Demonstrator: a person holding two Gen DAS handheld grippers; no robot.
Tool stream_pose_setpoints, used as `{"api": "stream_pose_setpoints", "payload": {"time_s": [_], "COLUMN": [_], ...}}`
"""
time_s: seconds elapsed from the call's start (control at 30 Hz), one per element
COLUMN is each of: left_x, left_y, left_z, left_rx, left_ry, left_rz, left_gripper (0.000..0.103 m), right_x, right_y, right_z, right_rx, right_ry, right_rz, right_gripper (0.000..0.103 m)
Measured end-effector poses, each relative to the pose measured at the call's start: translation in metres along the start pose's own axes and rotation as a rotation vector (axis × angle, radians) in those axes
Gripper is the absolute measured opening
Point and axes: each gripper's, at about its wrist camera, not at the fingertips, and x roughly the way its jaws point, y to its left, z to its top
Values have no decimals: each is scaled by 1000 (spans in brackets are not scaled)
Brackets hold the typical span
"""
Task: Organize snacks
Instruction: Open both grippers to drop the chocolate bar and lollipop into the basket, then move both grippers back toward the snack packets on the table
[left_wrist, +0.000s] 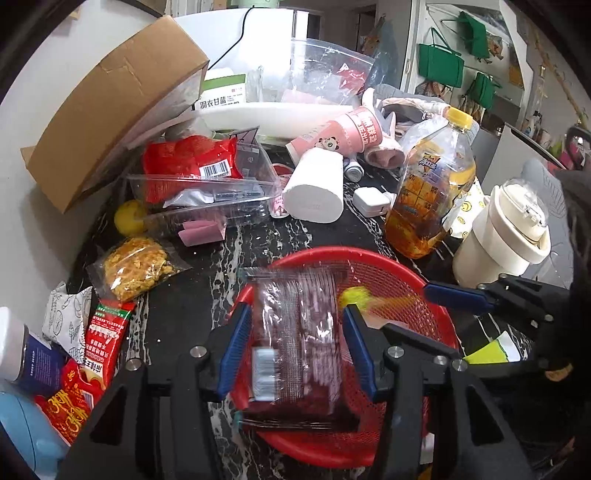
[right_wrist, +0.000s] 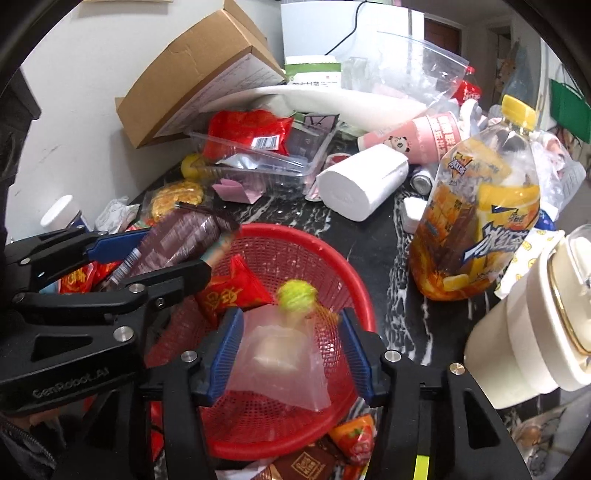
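Note:
A red mesh basket (left_wrist: 332, 253) (right_wrist: 295, 229) sits on the dark marble counter. My left gripper (left_wrist: 297, 347) (right_wrist: 166, 254) hovers over the basket's near-left side, its blue pads against both long edges of a maroon snack packet (left_wrist: 295, 332) (right_wrist: 184, 236), which looks blurred. My right gripper (right_wrist: 291, 350) is open above the basket. A clear bag with a pale snack (right_wrist: 280, 354) and a yellow-green ball (right_wrist: 295, 293) (left_wrist: 354, 297) hangs blurred between its pads, with a gap on the right side. A red snack packet (right_wrist: 232, 291) lies in the basket.
An iced-tea bottle (left_wrist: 432, 184) and a cream lidded cup (left_wrist: 506, 229) stand right of the basket. Behind it are a paper roll (left_wrist: 314, 188), a clear tray (left_wrist: 207, 184) and a cardboard box (left_wrist: 110, 103). Loose snacks (left_wrist: 133, 266) (right_wrist: 354, 439) lie left and in front.

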Motion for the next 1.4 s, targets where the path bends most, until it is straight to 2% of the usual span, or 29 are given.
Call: {"api": "stream_pose_setpoints", "payload": {"time_s": [0.13,0.6,0.83,1.0,1.4], "left_x": [0,-39,-82,-113,-163], "left_y": [1,-3,-13,-26,-50], "left_z": [1,12,19,16,-4], "left_rx": [-11,-23,0,41,78], "left_ry": [-5,-80,-141,-190,-224], "left_rz": [22,34,40,36,-28], "left_gripper": [69,69,69,69,69], "right_x": [-4,-43,-86,-121,-189], "right_y": [0,-1,6,9,20], "right_z": [0,8,13,12,-8], "right_rx": [-11,3,11,13,9], "right_ry": [0,-61,-124,-171,-239], "right_rz": [-20,-25,-15,-45,-94], "right_gripper": [53,53,53,56,62]}}
